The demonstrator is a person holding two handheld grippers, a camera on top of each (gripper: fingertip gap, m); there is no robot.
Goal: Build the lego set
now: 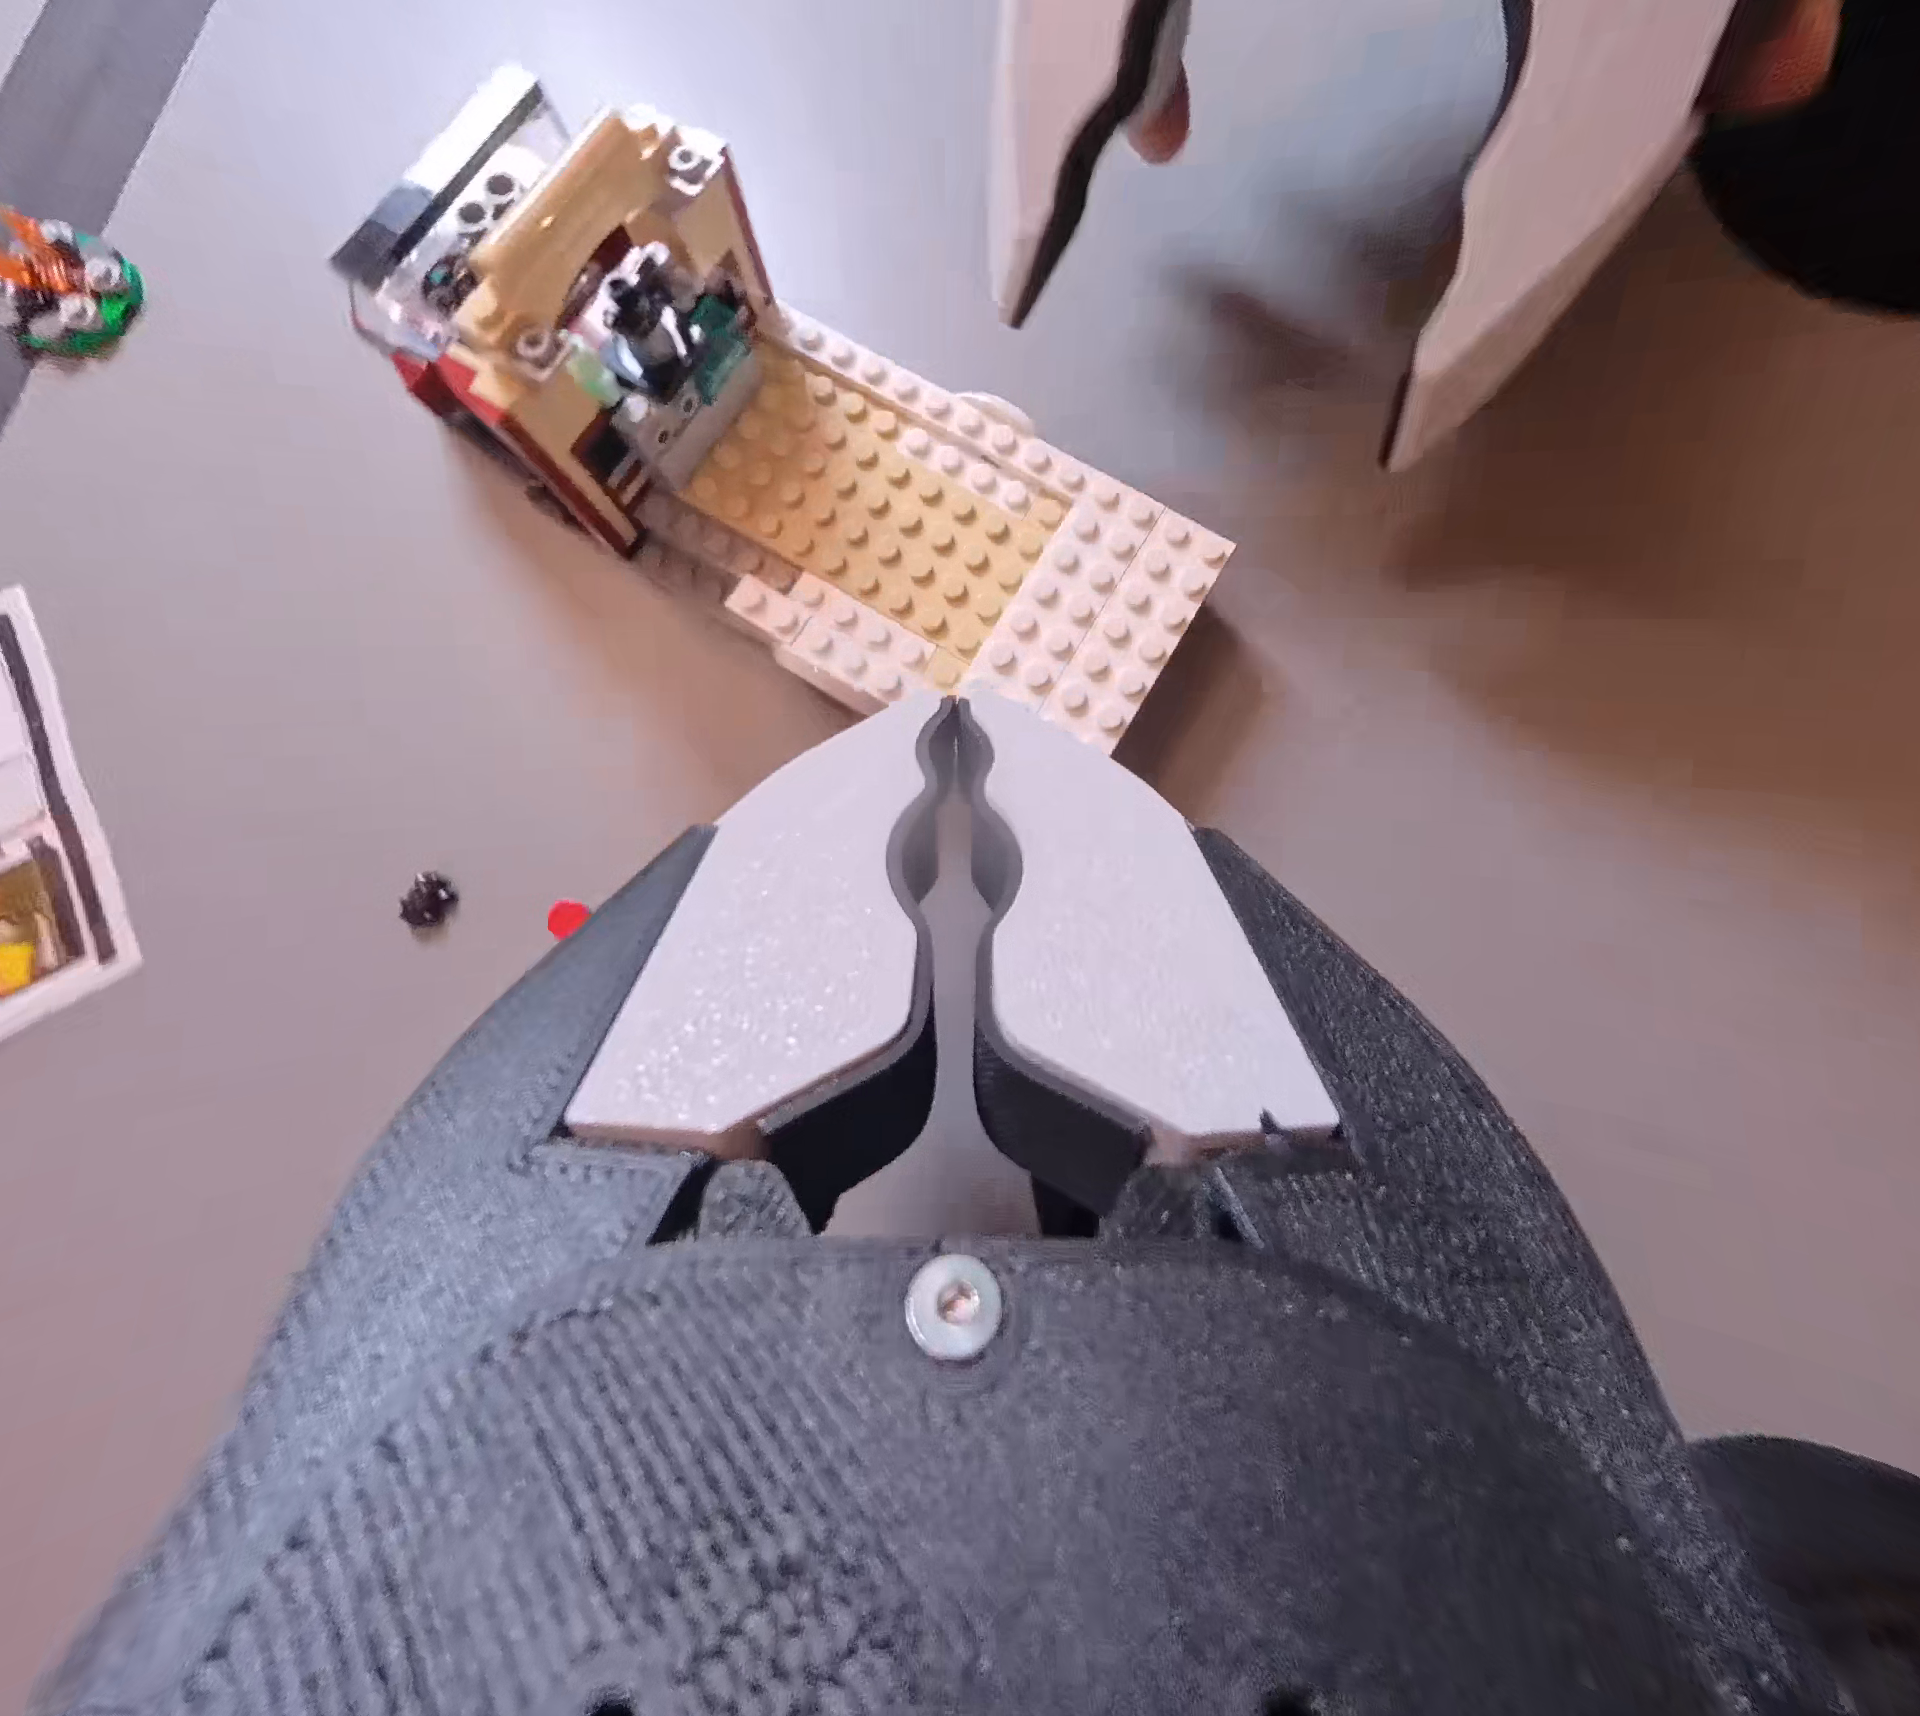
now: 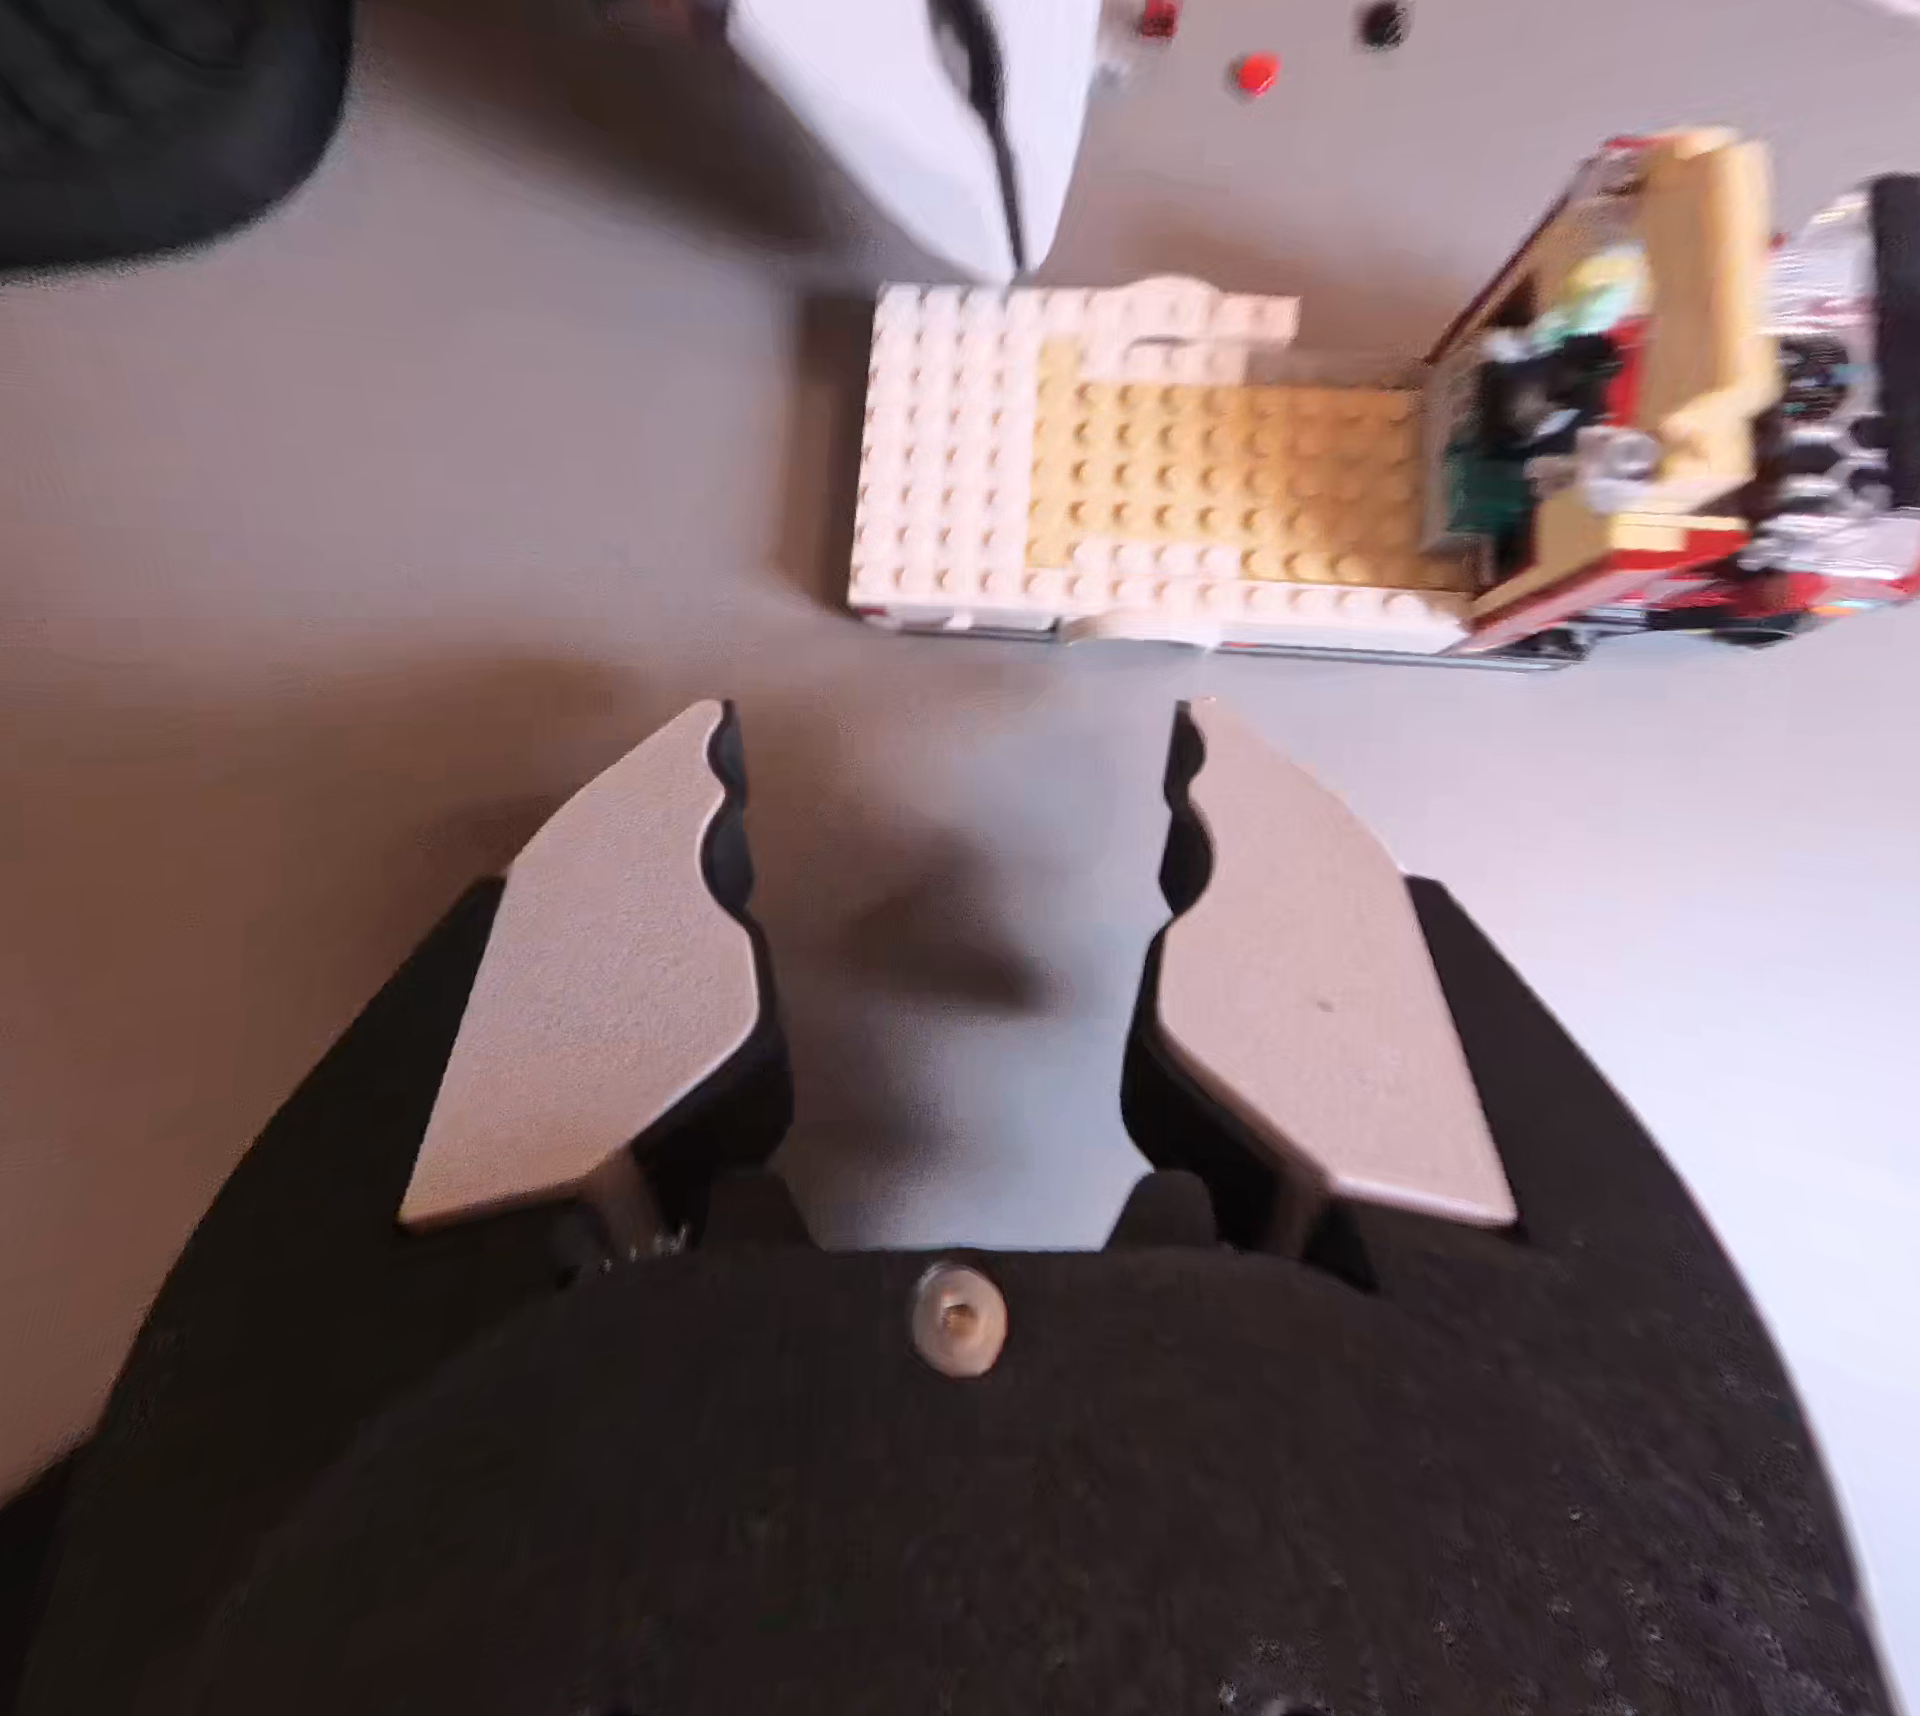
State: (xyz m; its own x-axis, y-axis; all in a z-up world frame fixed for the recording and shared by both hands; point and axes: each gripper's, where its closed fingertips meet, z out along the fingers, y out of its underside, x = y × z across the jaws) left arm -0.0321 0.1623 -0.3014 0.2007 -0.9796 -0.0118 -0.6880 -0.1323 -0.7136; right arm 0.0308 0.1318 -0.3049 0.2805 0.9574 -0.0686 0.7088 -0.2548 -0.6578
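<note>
While the half-built lego model (image 1: 831, 471) sits on the grey tabletop (image 1: 312, 627), the left hand-held gripper (image 1: 956, 710) hangs at the near corner of its white and tan studded base plate, jaws pressed together with nothing visible between them. At the far end of the plate rises a tan and dark red cab, with clear and silver pieces beyond it. Across the model, the right hand-held gripper (image 1: 1205, 388) hovers blurred above the tabletop with its fingers spread wide and empty; its own wrist view shows the same wide gap over bare tabletop just short of the plate's long edge. From that side the model (image 2: 1143, 461) lies crosswise, white end to the left and cab to the right, and the left hand-held gripper (image 2: 1018, 253) points down at the plate's far left corner. Loose on the tabletop near the left hand-held gripper lie a small black piece (image 1: 427, 898) and a red piece (image 1: 564, 918). A printed instruction sheet (image 1: 42, 835) lies at the left edge, and a small green, orange and grey build (image 1: 62, 295) rests farther off.
</note>
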